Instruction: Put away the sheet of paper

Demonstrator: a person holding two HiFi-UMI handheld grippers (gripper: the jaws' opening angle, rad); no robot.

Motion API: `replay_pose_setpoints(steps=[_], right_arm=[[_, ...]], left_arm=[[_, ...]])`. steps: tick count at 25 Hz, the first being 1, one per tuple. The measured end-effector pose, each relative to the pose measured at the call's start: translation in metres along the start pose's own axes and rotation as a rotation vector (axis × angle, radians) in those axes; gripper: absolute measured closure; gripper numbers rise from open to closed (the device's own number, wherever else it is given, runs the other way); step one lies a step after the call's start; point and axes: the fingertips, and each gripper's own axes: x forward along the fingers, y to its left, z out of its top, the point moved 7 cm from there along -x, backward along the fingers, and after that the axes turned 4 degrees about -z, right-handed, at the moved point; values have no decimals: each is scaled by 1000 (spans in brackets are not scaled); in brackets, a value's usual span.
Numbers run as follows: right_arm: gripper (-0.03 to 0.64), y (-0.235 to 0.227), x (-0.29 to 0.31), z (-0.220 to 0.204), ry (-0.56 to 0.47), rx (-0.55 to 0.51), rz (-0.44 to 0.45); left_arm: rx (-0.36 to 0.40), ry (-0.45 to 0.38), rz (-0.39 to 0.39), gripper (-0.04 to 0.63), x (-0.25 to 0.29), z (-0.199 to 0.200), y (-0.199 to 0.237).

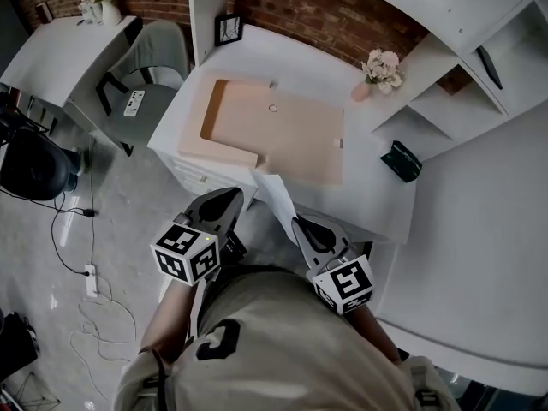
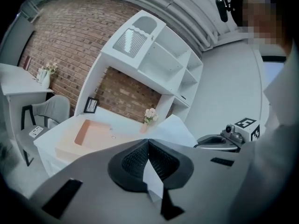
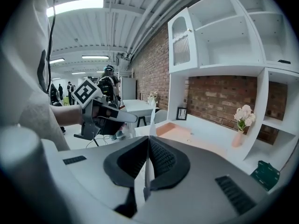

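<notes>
A white sheet of paper (image 1: 272,191) hangs in the air in front of the white desk (image 1: 377,204). My right gripper (image 1: 300,226) is shut on its near edge. In the right gripper view the sheet (image 3: 152,117) shows edge-on, rising from between the jaws. It appears as a white flap (image 2: 175,129) in the left gripper view. My left gripper (image 1: 226,202) hovers just left of the sheet, jaws shut, and no paper sticks out of it. On the desk lies a flat peach-coloured box (image 1: 282,135) with a sunken part at its left (image 2: 91,132).
A small vase of pale flowers (image 1: 377,71) and a dark green object (image 1: 401,161) stand at the desk's right. A black picture frame (image 1: 228,29) leans at the back. White shelves (image 1: 479,67) rise on the right. A grey chair (image 1: 150,67) and floor cables (image 1: 86,272) lie left.
</notes>
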Motion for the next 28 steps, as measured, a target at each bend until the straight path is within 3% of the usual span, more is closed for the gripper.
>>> replay_pose_setpoints(steps=[16,22,28], right_arm=[[589,13,53,20,70,-85,-56],[589,-6,54,20,81,-73,-109],[589,-27,65,17,83,-71,-108]], left_arm=[[-94,-12,-3,579,-35,-16,65],[-99,-6,-8,580,-31,-15,72],[-103,-7,25,579,-26,-10,75]])
